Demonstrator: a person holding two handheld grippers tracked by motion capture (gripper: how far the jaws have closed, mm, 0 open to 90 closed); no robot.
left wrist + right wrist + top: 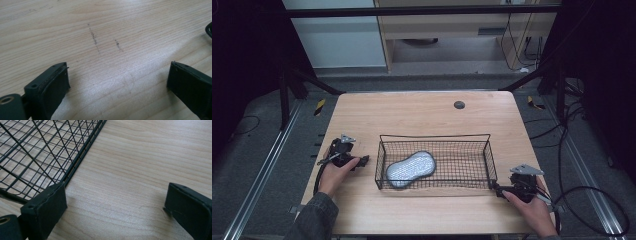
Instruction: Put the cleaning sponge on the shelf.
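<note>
Pad: a grey, peanut-shaped pad [411, 168] is lying flat inside the basket, toward its left end.
Basket: a black wire basket [486, 150] is sitting at the middle of the table, long side running left to right.
Left hand-held gripper: the left hand-held gripper [364, 160] is resting just left of the basket, jaws spread wide over bare wood, gripping nothing.
Right hand-held gripper: the right hand-held gripper [495, 189] is sitting at the basket's near right corner, jaws standing wide apart and empty, one jaw right beside the wire.
Table: the wooden table [422, 112] is carrying a small dark round spot [459, 104] near its far edge.
</note>
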